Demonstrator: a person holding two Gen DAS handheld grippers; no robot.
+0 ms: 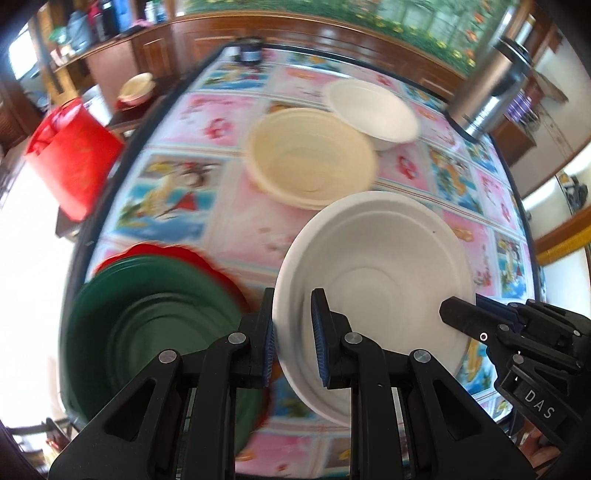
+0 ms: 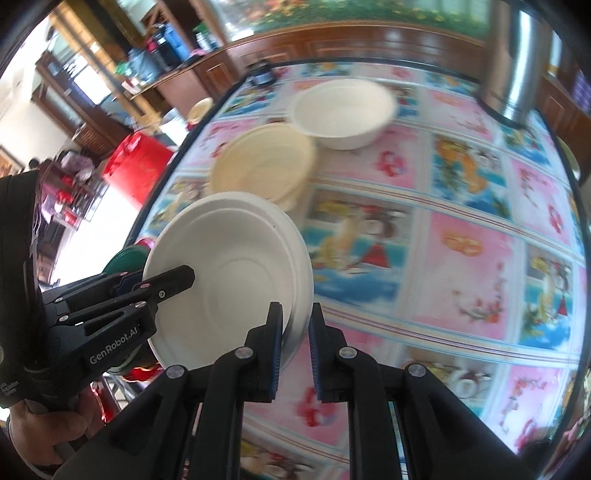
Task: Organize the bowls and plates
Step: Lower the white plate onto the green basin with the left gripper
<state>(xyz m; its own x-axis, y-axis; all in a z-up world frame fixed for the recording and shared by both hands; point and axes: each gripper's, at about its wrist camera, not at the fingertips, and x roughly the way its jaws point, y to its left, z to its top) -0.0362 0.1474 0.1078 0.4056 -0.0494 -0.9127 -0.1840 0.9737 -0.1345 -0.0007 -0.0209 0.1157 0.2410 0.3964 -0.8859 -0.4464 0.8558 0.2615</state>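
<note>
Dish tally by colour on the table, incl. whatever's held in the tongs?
White bowls: 2, one held, one at the back of the table
Cream bowl stacks: 1; number of bowls in it unclear
Green plates: 1
Red plates: 1, under the green
Total: 5

Matt, paper-like white bowl [image 1: 376,273]; glossy green plastic plates [image 1: 155,325]; shiny printed cloth covering the desk [image 2: 461,258]; brushed metal flask [image 1: 491,88]; polished wood cabinets [image 1: 332,33].

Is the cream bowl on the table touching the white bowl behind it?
Cannot tell. In both wrist views the cream bowl overlaps the far white bowl, but blur hides any contact or gap.
</note>
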